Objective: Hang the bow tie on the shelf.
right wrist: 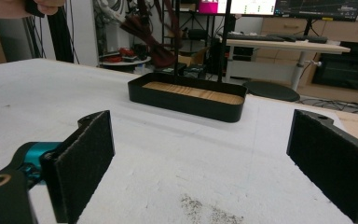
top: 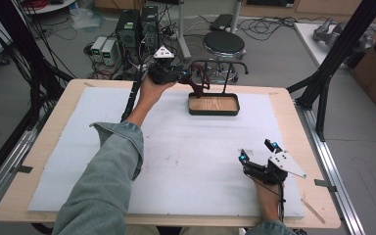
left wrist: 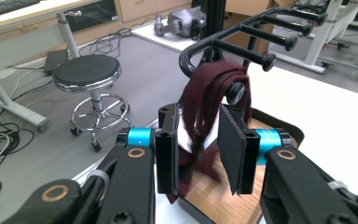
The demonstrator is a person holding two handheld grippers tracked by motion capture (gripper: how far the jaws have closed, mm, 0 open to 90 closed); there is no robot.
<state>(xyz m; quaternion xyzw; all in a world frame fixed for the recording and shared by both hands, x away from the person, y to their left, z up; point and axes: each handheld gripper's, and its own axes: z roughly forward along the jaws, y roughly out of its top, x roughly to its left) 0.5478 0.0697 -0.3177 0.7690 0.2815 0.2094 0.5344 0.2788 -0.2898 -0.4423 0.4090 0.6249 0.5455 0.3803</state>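
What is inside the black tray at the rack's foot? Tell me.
The black tray shows a bare wooden floor. In the left gripper view the dark red strap, hanging from the rack, and the left gripper cover its near part.

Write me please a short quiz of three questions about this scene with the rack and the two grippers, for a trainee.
1. True or false: the dark red strap hangs on the black rack.
2. Which gripper is at the strap? A) left gripper B) right gripper
3. Fill in: the rack stands in a black tray with a ____ floor.

Key:
1. True; it is draped over a peg of the rack.
2. A; the right gripper rests low over the white mat, jaws wide open.
3. Wooden.
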